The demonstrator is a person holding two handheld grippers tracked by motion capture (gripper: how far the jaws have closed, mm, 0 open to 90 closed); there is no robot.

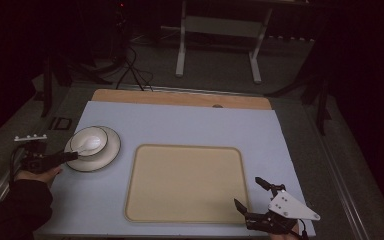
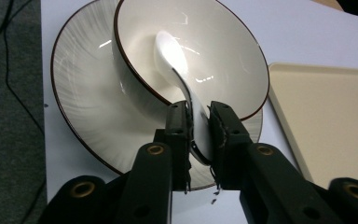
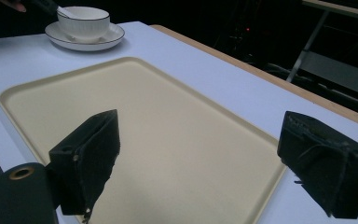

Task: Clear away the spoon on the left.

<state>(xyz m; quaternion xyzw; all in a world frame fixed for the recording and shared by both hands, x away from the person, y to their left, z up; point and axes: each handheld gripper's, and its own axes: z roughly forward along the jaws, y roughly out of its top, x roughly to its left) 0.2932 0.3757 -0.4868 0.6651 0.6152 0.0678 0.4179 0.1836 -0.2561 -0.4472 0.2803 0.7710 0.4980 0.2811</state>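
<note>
1. White spoon (image 2: 179,70): it lies in the bowl (image 2: 223,46), scoop end down in the well, handle rising over the bowl's rim at the 6 o'clock side in the left gripper view.
2. Left gripper (image 2: 199,122): the jaws are clenched on the spoon's handle, one pad on each flat side, just outside the bowl's rim. In the high view the left gripper (image 1: 72,156) reaches in from the 9 o'clock side of the crockery.
3. Bowl: white with a dark rim line, seated upright on the saucer (image 2: 81,93), slightly off centre toward the tray side.
4. Saucer: white, ribbed, dark-edged; it rests on the pale blue mat (image 1: 180,125), at the mat's 9 o'clock edge in the high view.
5. Tray (image 1: 185,182): beige, rounded corners, flat on the mat, near the saucer at its 4 o'clock, not touching.
6. Right gripper (image 1: 245,195): the jaws stand wide apart, released, nothing between them; it is over the tray's 5 o'clock corner, well apart from the bowl.
7. Mat: it covers a wooden table (image 1: 180,97), whose bare strip shows at 12 o'clock.
</note>
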